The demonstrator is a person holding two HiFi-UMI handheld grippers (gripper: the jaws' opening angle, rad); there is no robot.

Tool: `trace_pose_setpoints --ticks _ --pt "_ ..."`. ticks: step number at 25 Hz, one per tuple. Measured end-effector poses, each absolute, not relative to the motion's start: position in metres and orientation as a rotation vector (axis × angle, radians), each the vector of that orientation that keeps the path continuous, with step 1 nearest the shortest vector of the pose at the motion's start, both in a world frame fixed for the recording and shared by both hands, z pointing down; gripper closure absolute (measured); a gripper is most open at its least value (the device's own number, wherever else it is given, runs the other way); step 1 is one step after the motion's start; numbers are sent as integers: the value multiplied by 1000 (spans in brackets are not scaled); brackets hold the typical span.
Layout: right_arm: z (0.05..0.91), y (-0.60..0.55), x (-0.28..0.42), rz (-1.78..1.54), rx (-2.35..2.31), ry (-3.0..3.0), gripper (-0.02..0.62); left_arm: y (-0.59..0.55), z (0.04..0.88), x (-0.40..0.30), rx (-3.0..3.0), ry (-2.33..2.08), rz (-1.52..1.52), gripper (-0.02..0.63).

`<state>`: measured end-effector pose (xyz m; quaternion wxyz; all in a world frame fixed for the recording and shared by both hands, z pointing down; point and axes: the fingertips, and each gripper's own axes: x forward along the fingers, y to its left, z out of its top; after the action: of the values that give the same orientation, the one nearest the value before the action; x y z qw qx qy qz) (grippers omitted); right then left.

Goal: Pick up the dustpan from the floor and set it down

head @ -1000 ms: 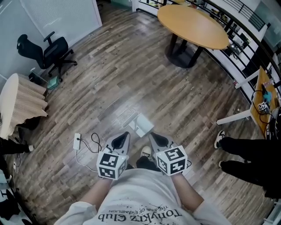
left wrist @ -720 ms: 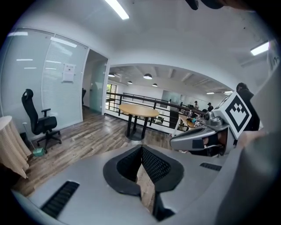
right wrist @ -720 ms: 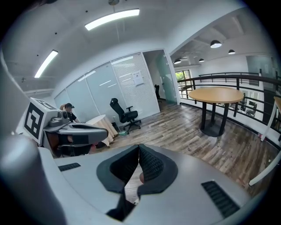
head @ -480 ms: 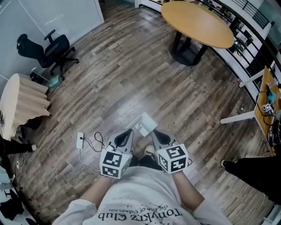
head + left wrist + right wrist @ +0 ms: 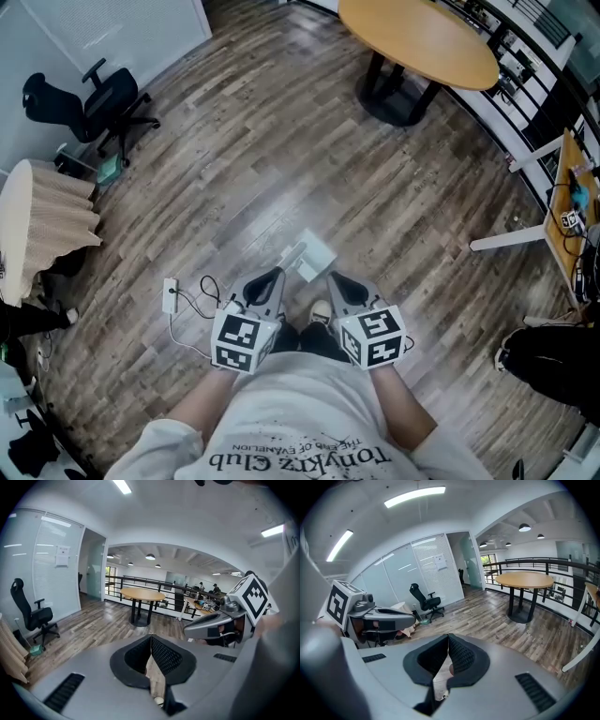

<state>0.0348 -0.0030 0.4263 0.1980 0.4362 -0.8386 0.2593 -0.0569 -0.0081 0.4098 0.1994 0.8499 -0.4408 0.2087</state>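
A pale dustpan (image 5: 309,255) lies flat on the wooden floor, just ahead of both grippers. My left gripper (image 5: 272,275) hangs above the floor a little to the near left of it, jaws shut and empty. Just to the near right of the dustpan my right gripper (image 5: 334,279) is likewise shut, holding nothing. Neither touches the dustpan. In the left gripper view the shut pads (image 5: 151,637) meet at their tips, and the right gripper (image 5: 220,620) shows beside them. The right gripper view shows its own pads (image 5: 448,637) together, with the left gripper (image 5: 379,616) at its left.
A white power strip (image 5: 171,295) with a looped cable lies on the floor left of the grippers. A round wooden table (image 5: 417,42) stands far ahead, an office chair (image 5: 89,108) at the far left. Another person's legs (image 5: 553,356) are at the right, near a white desk leg (image 5: 511,239).
Both grippers have drifted a little forward toward the dustpan, still shut. The other person's legs at the right have moved toward the lower right of the head view.
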Motion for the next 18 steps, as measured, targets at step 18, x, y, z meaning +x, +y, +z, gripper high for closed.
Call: trace_pose_setpoints --ticks 18 --pt "458 -18 33 769 1184 -2310 569 -34 465 -57 2344 -1133 639 528"
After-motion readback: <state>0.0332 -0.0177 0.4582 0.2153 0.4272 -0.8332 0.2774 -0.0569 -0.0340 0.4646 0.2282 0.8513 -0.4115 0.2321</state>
